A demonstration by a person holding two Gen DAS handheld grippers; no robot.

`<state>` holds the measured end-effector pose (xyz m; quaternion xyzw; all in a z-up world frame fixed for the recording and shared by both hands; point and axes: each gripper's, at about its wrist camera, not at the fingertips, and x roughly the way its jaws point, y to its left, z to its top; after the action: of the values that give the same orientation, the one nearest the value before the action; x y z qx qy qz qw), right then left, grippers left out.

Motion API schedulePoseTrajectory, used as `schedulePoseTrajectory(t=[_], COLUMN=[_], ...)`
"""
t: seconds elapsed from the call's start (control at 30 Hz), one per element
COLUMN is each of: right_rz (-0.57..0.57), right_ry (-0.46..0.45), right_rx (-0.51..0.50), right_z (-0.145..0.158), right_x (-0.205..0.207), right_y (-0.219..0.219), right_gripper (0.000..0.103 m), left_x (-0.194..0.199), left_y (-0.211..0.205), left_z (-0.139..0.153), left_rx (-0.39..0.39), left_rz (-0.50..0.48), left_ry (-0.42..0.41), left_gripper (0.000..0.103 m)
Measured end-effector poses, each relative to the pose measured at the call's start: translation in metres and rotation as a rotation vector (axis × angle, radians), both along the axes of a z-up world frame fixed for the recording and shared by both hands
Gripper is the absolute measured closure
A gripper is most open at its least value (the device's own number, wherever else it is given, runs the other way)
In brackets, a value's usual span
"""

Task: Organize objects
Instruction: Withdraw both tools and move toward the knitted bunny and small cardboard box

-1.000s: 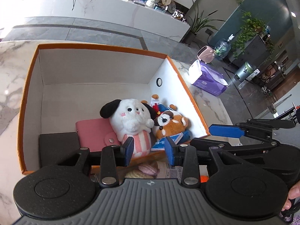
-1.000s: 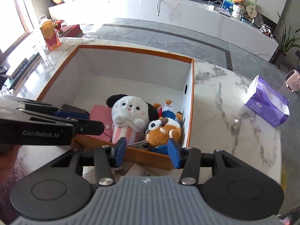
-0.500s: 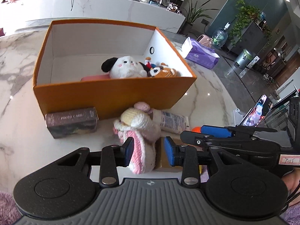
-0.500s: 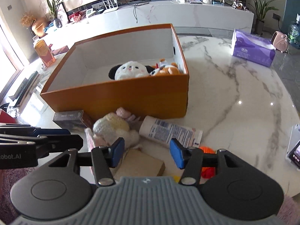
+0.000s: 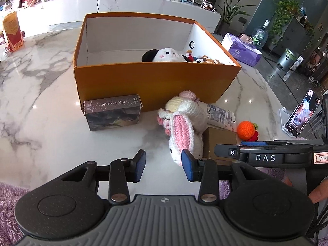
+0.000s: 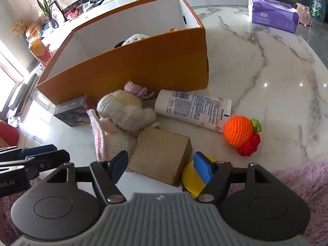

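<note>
An orange box [image 5: 155, 82] [image 6: 143, 61] stands on the marble table and holds a white plush dog [image 5: 164, 55] and smaller plush toys. In front of it lie a photo card box [image 5: 112, 114] [image 6: 71, 110], a crocheted white and pink bunny [image 5: 184, 127] [image 6: 121, 119], a Vaseline tube [image 6: 192, 108], a brown cardboard block [image 6: 162, 155], a crocheted orange [image 6: 238, 131] and a yellow piece [image 6: 190, 178]. My left gripper [image 5: 163, 165] is open and empty, just short of the bunny. My right gripper [image 6: 161, 167] is open, its jaws either side of the block's near end.
A purple tissue pack [image 6: 272, 13] [image 5: 243, 51] lies at the table's far right. A phone on a stand [image 5: 301, 115] is at the right edge. A purple fuzzy cloth [image 6: 297, 184] covers the near edge. A red carton [image 5: 12, 30] stands far left.
Both grippers have pulled back from over the box and dropped low toward the loose objects in front of it. Both jaws have opened wider.
</note>
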<state>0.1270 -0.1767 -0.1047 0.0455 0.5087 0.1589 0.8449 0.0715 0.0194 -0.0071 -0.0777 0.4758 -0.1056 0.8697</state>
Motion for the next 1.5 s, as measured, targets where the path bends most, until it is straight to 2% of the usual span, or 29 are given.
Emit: schedulePoseTrajectory(t=[0.13,0.2,0.4,0.57,0.6,0.7,0.77,0.87,0.93,1.1,1.17,1.23,1.27,1.33,1.4,1.5], right_rz=[-0.014,-0.021,-0.01,-0.022,-0.023,-0.022,-0.015,-0.005,-0.004,-0.003,-0.001,-0.001,0.0,0.0,-0.003,0.002], right_ry=[0.028,0.038,0.044,0.024,0.032,0.048,0.056,0.053,0.052,0.054,0.055,0.054,0.053,0.05,0.049,0.048], right_rx=[0.016,0.015,0.011,0.031,0.023,0.007,0.016,-0.005,-0.005,0.001,0.005,0.005,0.004,0.002,0.005,0.005], right_z=[-0.006,-0.009,-0.012,0.001,0.001,-0.002,-0.004,-0.007,-0.009,-0.01,-0.011,-0.011,-0.01,-0.01,-0.01,-0.01], right_x=[0.003,0.005,0.008,0.011,0.013,0.014,0.012,0.011,0.012,0.014,0.014,0.014,0.014,0.013,0.013,0.013], right_y=[0.002,0.003,0.009,0.001,0.001,0.003,0.005,0.011,0.012,0.013,0.014,0.014,0.014,0.013,0.012,0.014], right_gripper=[0.031,0.031,0.039,0.076,0.078,0.067,0.045,0.042,0.04,0.038,0.038,0.038,0.038,0.038,0.038,0.038], left_x=[0.001,0.003,0.018,0.036,0.039,0.047,0.049,0.05,0.05,0.046,0.045,0.045,0.045,0.041,0.036,0.033], left_y=[0.008,0.012,0.022,0.025,0.025,0.025,0.022,0.019,0.018,0.014,0.011,0.01,0.008,0.001,-0.008,-0.016], left_z=[0.0,0.002,0.002,-0.005,-0.007,-0.014,-0.019,-0.025,-0.025,-0.019,-0.018,-0.018,-0.019,-0.022,-0.024,-0.028], left_rx=[0.022,0.049,0.171,0.283,0.3,0.321,0.344,0.385,0.384,0.315,0.317,0.319,0.34,0.453,0.571,0.68], left_rz=[0.031,0.034,-0.013,-0.059,-0.063,-0.081,-0.116,-0.15,-0.17,-0.231,-0.244,-0.268,-0.291,-0.35,-0.42,-0.494], left_ry=[-0.021,-0.041,-0.098,-0.119,-0.119,-0.132,-0.151,-0.166,-0.162,-0.131,-0.128,-0.114,-0.109,-0.153,-0.179,-0.215], left_gripper=[0.054,0.049,0.044,0.041,0.041,0.041,0.041,0.041,0.041,0.042,0.046,0.059,0.064,0.064,0.063,0.058])
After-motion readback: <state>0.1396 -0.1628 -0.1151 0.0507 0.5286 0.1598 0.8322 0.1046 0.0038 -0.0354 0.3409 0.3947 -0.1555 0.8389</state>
